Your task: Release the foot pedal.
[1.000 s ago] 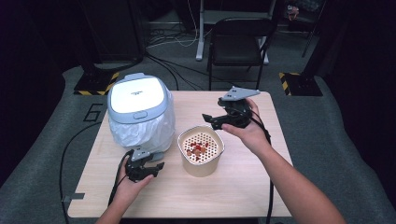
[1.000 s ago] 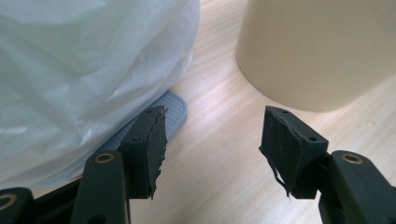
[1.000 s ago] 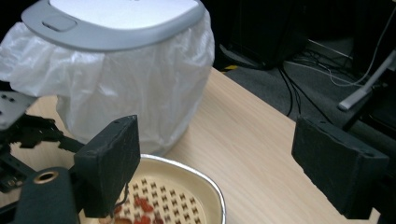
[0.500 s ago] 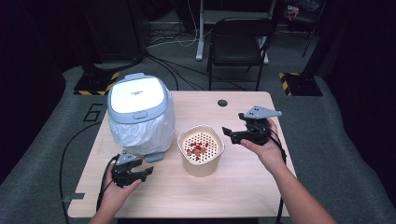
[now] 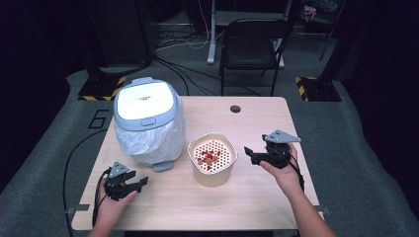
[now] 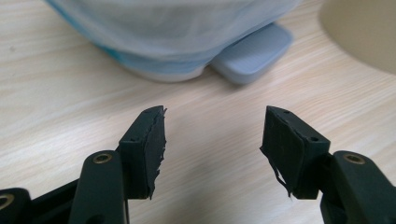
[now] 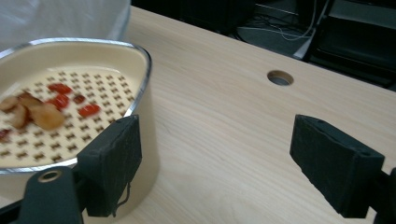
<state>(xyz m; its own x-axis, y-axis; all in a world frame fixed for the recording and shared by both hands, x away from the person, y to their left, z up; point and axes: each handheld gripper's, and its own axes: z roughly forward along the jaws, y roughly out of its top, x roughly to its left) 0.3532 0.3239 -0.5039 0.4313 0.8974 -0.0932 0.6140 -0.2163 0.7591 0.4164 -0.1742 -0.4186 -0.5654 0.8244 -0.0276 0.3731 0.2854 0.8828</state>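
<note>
Left gripper [image 5: 132, 183]: held low over the wooden table [image 5: 257, 197], near its front-left corner; 2 jaws parted with bare wood between them, gripping nothing. The jaws have just been opening a little further.
Left fingers [image 6: 149, 144]: 2 black pads with frayed edges, aimed at the base of the bin.
Bin [image 5: 148, 121]: white body with a pale blue lid, lined with a white bag; it stands ahead of the left fingers, apart from them.
Pedal [image 6: 254, 53]: grey-blue tab at the foot of the bin, ahead of the left fingers and slightly toward the right-hand pad; no contact.
Right gripper [image 5: 252, 154]: held level, just beside the bowl, jaws pointing at its right wall; jaws wide apart, nothing clamped.
Right fingers [image 7: 114, 163]: in the right gripper view, the left-hand pad sits close against the bowl's outer wall below the rim; contact cannot be told. The right-hand pad stands over bare table, well apart from the bowl.
Bowl [image 5: 212, 170]: cream, with a metal-edged rim and a perforated insert; it stands on the table between the 2 grippers, nearer the right one.
Food pieces [image 7: 51, 105]: red and tan bits lying on the perforated insert, inside the rim, beyond the right gripper's left-hand pad.
Table hole [image 7: 280, 77]: round opening in the wood, far ahead of the right fingers.
</note>
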